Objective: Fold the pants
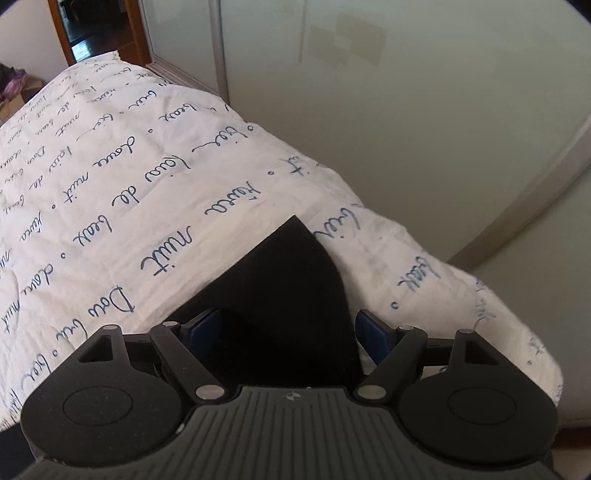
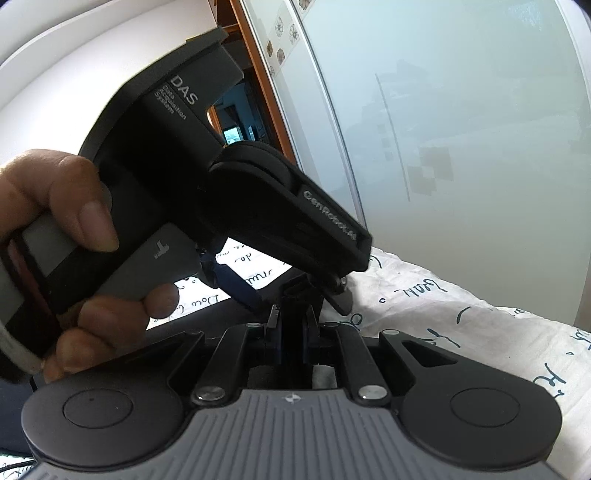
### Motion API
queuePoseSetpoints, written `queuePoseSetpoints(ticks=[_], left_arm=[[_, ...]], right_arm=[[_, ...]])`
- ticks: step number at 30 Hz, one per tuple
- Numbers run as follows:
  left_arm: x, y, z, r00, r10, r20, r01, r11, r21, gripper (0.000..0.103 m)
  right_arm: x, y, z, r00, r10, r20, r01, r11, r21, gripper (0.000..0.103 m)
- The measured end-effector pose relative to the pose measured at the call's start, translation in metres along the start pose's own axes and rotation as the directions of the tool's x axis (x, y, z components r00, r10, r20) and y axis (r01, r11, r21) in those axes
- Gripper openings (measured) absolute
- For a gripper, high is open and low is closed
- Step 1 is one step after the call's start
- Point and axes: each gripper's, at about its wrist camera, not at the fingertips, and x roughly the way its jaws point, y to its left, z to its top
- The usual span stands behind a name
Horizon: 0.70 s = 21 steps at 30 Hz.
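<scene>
Left wrist view: left tongs (image 1: 288, 325) spread wide, blue pads at 9 and 3 o'clock of the gap. Black pants (image 1: 284, 291) lie between the fingers, fabric running up to a pointed corner at 12 o'clock. Pads don't look closed on the cloth; no pinch. Pants rest on the bed (image 1: 110, 192), white cover with blue script print. Sliding wardrobe door (image 1: 406, 92) fills 12 to 3 o'clock, open doorway (image 1: 92, 29) at 11 o'clock.

Right wrist view: right tongs (image 2: 291, 339) pressed nearly together, only a thin dark strip between the blue pads; looks like pants fabric pinched there, but too dark to be sure. Left gripper body (image 2: 207, 177) crosses the frame from 9 to 1 o'clock, very close, markings "DAS" and "GenRobot.AI" readable. Person's left hand (image 2: 62, 229) grips its handle at 9 o'clock, thumb on top, fingers curled under. One blue pad of the left tongs shows just above the right fingertips. Bed cover visible at 3 to 4 o'clock, wardrobe door behind.
</scene>
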Motion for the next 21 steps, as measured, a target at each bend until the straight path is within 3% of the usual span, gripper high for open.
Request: queuePoseSetpoints(ticks=[9,13,14,15,18,21], left_arm=[[0.012,-0.011,0.004,0.999,0.016,-0.038,-0.014,0.998,0.057,0.087],[0.012,-0.008,0.006,1.0,0.023,-0.02,-0.022,0.999,0.037,0.085],[0.011,-0.006,0.007,1.0,0.028,-0.007,-0.028,0.999,0.029,0.08],[0.009,-0.004,0.006,0.999,0.039,0.011,-0.04,0.999,0.018,0.063],[0.005,0.003,0.005,0.997,0.062,0.049,-0.061,0.998,-0.024,0.03],[0.003,0.01,0.003,0.996,0.05,0.071,-0.046,0.997,-0.058,0.017]], right_arm=[[-0.003,0.001,-0.001,1.0,0.007,0.0,-0.007,1.0,-0.008,0.008],[-0.005,0.001,-0.001,1.0,0.01,0.004,-0.01,1.0,-0.004,0.008],[-0.005,0.001,-0.001,1.0,0.011,0.003,-0.011,1.0,-0.004,0.008],[-0.005,0.001,-0.001,1.0,0.012,0.001,-0.012,1.0,-0.002,0.008],[-0.004,-0.002,-0.001,1.0,0.016,-0.002,-0.016,1.0,0.009,0.008],[-0.002,-0.005,0.001,1.0,0.02,-0.003,-0.02,1.0,0.01,0.008]])
